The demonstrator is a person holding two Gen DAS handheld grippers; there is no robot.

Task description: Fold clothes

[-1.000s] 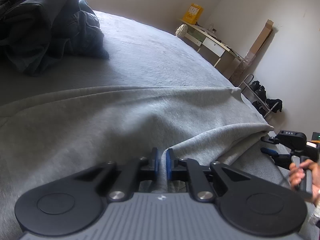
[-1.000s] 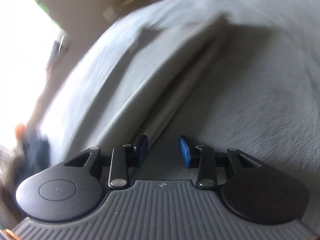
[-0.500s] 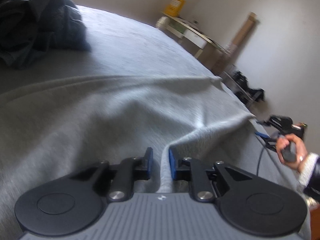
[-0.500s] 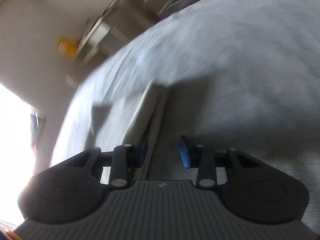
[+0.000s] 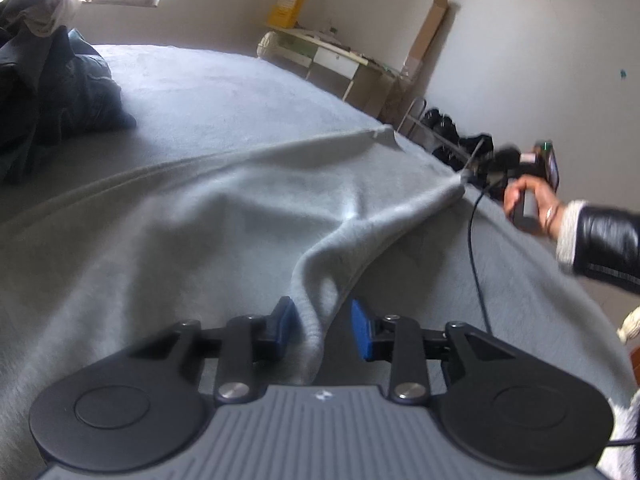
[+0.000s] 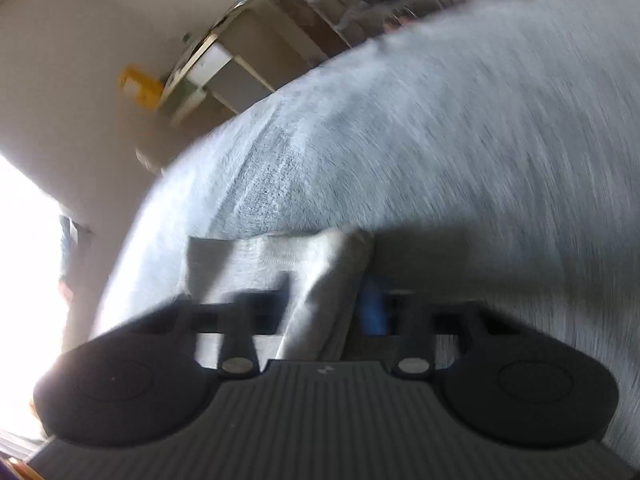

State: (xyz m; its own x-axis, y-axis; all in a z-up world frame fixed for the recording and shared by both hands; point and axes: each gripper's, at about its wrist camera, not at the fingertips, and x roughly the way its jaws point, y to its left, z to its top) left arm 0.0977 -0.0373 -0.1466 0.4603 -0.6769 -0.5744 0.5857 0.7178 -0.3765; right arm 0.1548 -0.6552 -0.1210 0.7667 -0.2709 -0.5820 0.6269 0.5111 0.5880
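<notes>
A light grey garment (image 5: 180, 232) lies spread on the grey bed cover (image 5: 224, 92). In the left wrist view a raised fold of it runs between the blue pads of my left gripper (image 5: 322, 326). Its jaws are opening and the pads stand apart from the cloth. At the right, a hand (image 5: 528, 200) holds my right gripper (image 5: 471, 171), which pulls a corner of the garment taut. The right wrist view is blurred. There my right gripper (image 6: 326, 300) is shut on a bunched edge of the grey garment (image 6: 320, 264).
A heap of dark clothes (image 5: 52, 92) sits on the bed at the far left. Beyond the bed stand a desk (image 5: 332, 56), a yellow box (image 5: 286, 8), a leaning cardboard piece (image 5: 428, 40) and a shoe rack (image 5: 444, 128). A black cable (image 5: 474, 240) trails across the cover.
My left jaws have parted from the fold they pinched. My right jaws have closed on the garment's edge, and the right hand has drawn that corner up and away to the right.
</notes>
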